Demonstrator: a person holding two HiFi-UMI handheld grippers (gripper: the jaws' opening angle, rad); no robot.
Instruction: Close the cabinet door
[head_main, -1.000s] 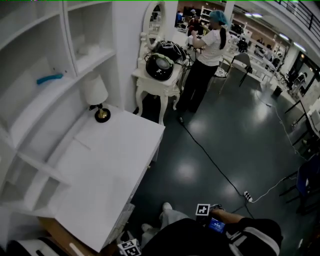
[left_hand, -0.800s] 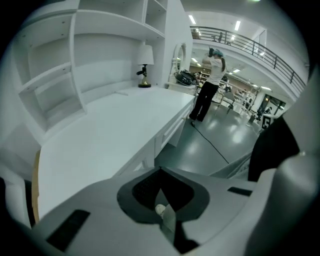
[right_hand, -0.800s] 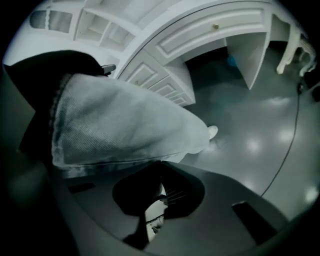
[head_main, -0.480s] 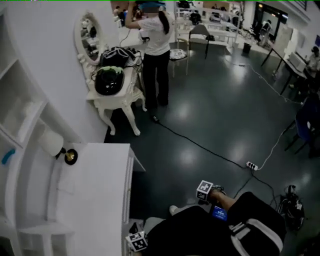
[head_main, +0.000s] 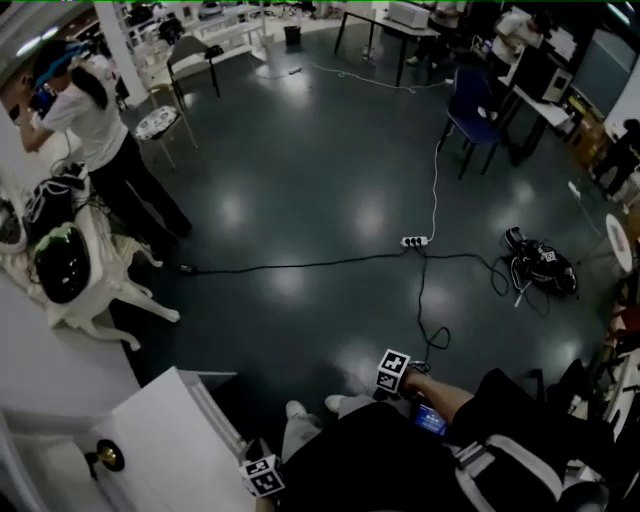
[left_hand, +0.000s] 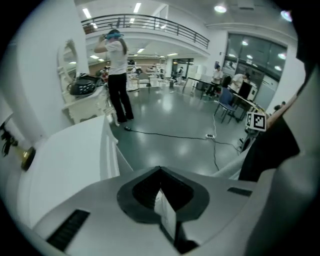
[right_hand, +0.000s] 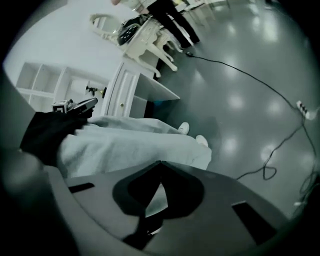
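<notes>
Jaws of my left gripper (left_hand: 160, 172) are pressed together with nothing between them; those of my right gripper (right_hand: 161, 167) stand the same way. Both grippers sit low over my lap, just beside the white desk (head_main: 165, 430). The cabinet door (right_hand: 123, 89), panelled, with a small knob, is under the desk's top. I cannot tell whether it is fully shut. A person (head_main: 95, 130) stands beyond the desk.

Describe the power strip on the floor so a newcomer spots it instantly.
Start on the wide dark floor, at the blue chair. A white cord runs from there to the power strip: a small white bar lying flat where the black cables meet.
</notes>
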